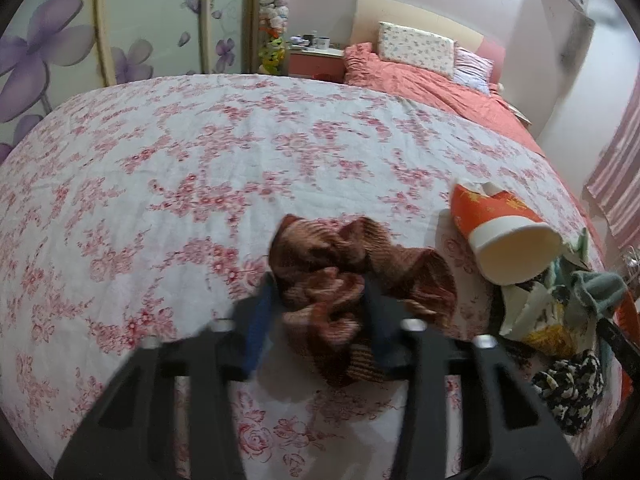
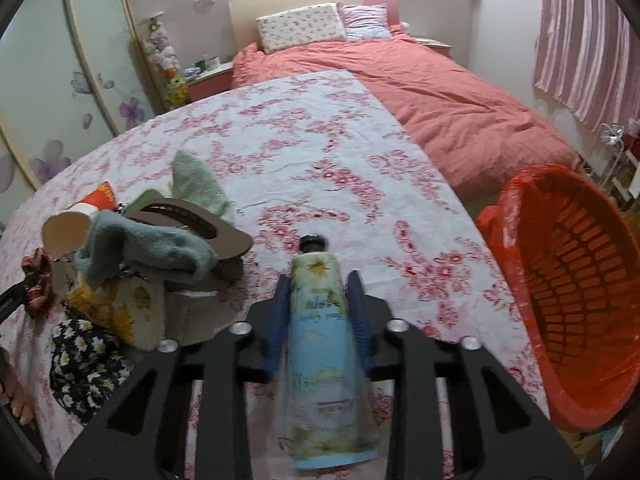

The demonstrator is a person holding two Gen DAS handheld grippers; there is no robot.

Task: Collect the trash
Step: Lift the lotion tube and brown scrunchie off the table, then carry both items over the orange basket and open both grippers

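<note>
In the left wrist view a brown ribbed scrunchie (image 1: pixel 340 248) lies bunched on the floral sheet (image 1: pixel 200 160). My left gripper (image 1: pixel 318 284) is shut on it, with the blue pads against its folds. In the right wrist view my right gripper (image 2: pixel 318 278) is shut on a pale blue and yellow squeeze tube (image 2: pixel 320 340). The tube's black cap points away from me, over the sheet. An orange-and-white paper cup (image 1: pixel 508 236) lies on its side just right of the scrunchie. An orange plastic basket (image 2: pixel 580 280) lined with a red bag stands to the right of the bed.
A heap sits between the two grippers: a grey-green sock (image 2: pixel 152 252), a brown hair clip (image 2: pixel 192 224), a dark floral cloth (image 2: pixel 84 364) and crumpled wrappers. A coral duvet (image 2: pixel 440 92) and pillows lie farther back. A wardrobe with a flower print is on the left.
</note>
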